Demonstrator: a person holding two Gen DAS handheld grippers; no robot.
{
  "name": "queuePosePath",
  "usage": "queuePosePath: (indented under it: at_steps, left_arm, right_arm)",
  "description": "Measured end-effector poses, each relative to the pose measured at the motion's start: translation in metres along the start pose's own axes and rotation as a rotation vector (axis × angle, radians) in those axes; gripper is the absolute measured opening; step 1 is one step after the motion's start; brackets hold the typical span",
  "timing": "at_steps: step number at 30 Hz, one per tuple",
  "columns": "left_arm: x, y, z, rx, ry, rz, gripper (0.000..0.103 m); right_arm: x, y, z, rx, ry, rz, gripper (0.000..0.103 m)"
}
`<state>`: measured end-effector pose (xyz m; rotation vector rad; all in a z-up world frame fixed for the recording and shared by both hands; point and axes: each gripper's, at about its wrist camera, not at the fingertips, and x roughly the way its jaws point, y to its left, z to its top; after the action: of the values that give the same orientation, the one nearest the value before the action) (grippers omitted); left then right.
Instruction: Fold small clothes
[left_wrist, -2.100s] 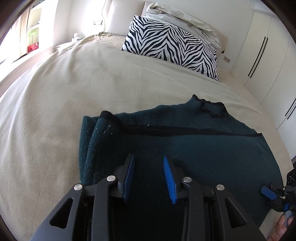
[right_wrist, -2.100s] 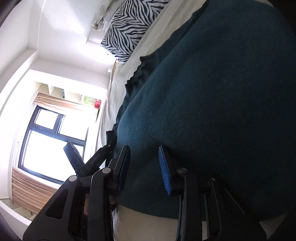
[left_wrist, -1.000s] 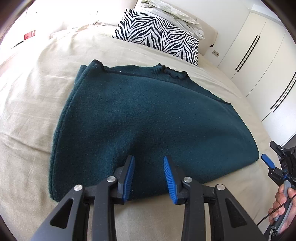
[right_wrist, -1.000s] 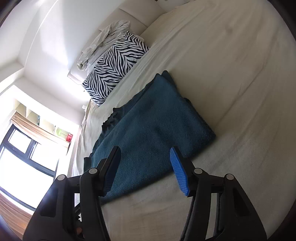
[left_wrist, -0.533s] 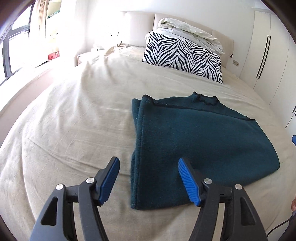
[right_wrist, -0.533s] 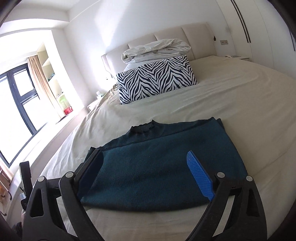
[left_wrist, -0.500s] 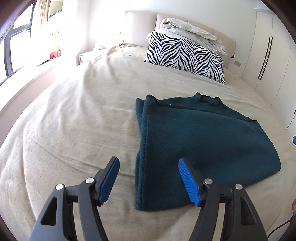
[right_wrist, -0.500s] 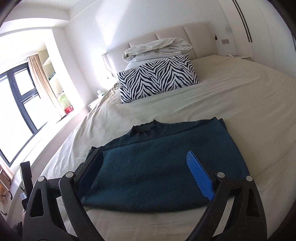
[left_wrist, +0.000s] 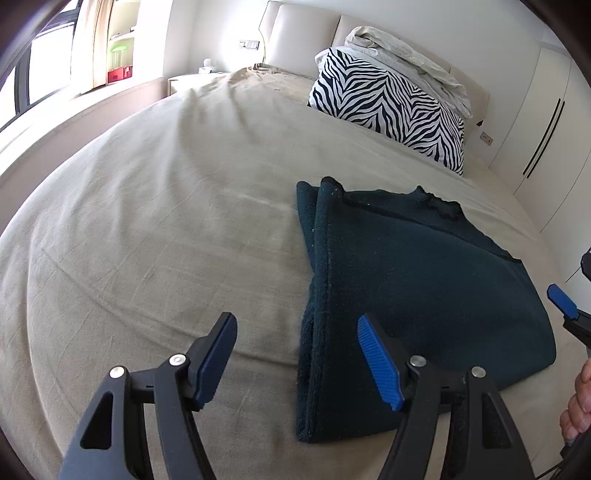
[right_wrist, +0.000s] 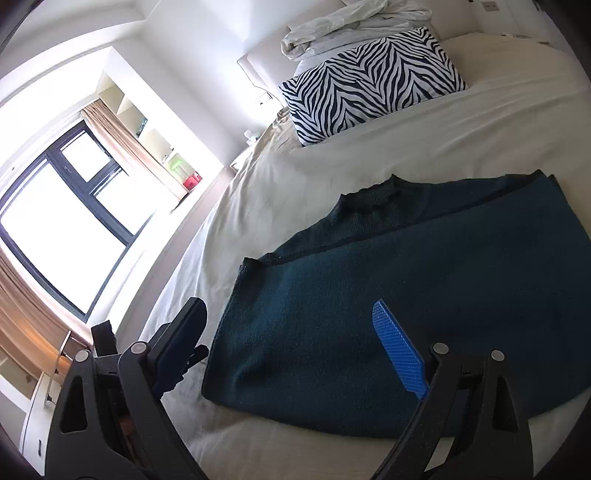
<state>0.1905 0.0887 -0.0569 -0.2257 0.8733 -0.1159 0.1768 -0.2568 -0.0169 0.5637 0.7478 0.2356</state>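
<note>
a: report the position of the sweater (left_wrist: 413, 288).

b: the dark teal sweater lies folded flat on the bed (left_wrist: 155, 229), on the beige sheet. its collar points toward the zebra pillow (left_wrist: 388, 107) at the head of the bed. doubled layers show along its left edge in the left wrist view.

a: state of the left gripper (left_wrist: 303, 360)?

b: its fingers (left_wrist: 380, 363) are apart and widening at this moment. nothing is between the pads. they hang above the near left corner of the sweater, one finger over bare sheet, the other over the fabric, with no contact visible.

a: state of the right gripper (right_wrist: 295, 349)?

b: its fingers (right_wrist: 399, 349) stand wide apart and hold nothing. in its own view they frame the near edge of the sweater from above, clear of the cloth. in the left wrist view one blue tip shows at the right border, beside the sweater's right edge, with part of a hand (left_wrist: 578, 402) below it.

a: other items in view?

b: a crumpled white duvet (right_wrist: 351, 26) rests on top of the zebra pillow against the headboard. a window (right_wrist: 59, 221) with curtains is on the left side of the room; white wardrobe doors (left_wrist: 546, 122) are on the right.
</note>
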Motion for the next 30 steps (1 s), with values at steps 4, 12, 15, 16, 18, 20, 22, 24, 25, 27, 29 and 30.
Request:
queuePosePath:
  at_steps: [4,12,15,16,18,20,22,24,25,27,29,30]
  left_arm:
    - [0.008,0.004,0.004,-0.081,0.039,-0.137,0.08]
    - [0.042,0.031,0.007,-0.293,0.208,-0.379,0.076]
    - [0.052,0.033,0.006,-0.341,0.284,-0.455,0.069]
    - [0.055,0.031,0.006,-0.342,0.304,-0.464,0.068]
    - [0.058,0.026,0.007,-0.341,0.331,-0.474,0.068]
    - [0.062,0.024,0.007,-0.361,0.353,-0.493,0.066]
    - [0.067,0.024,0.007,-0.403,0.38,-0.536,0.055]
    - [0.074,0.024,0.005,-0.432,0.407,-0.555,0.042]
    - [0.077,0.024,0.004,-0.429,0.41,-0.543,0.032]
    - [0.082,0.026,0.001,-0.443,0.414,-0.537,0.019]
    - [0.085,0.032,-0.002,-0.489,0.409,-0.569,0.017]
    - [0.085,0.034,-0.004,-0.506,0.405,-0.58,0.017]
  right_arm:
    - [0.027,-0.009,-0.002,0.04,0.054,0.069,0.092]
    - [0.078,-0.031,-0.003,0.195,0.195,0.22,0.091]
    - [0.097,-0.033,-0.006,0.236,0.248,0.275,0.09]
    - [0.102,-0.032,-0.006,0.245,0.26,0.283,0.09]
    - [0.114,-0.03,-0.007,0.263,0.29,0.317,0.09]
    - [0.129,-0.031,-0.008,0.292,0.319,0.339,0.09]
    - [0.143,-0.031,-0.009,0.319,0.341,0.357,0.09]
    - [0.154,-0.03,-0.01,0.338,0.357,0.369,0.09]
    - [0.159,-0.029,-0.01,0.338,0.363,0.369,0.09]
    - [0.167,-0.024,-0.009,0.333,0.376,0.38,0.09]
    - [0.176,-0.022,-0.009,0.323,0.399,0.367,0.09]
    - [0.181,-0.022,-0.011,0.321,0.417,0.342,0.088]
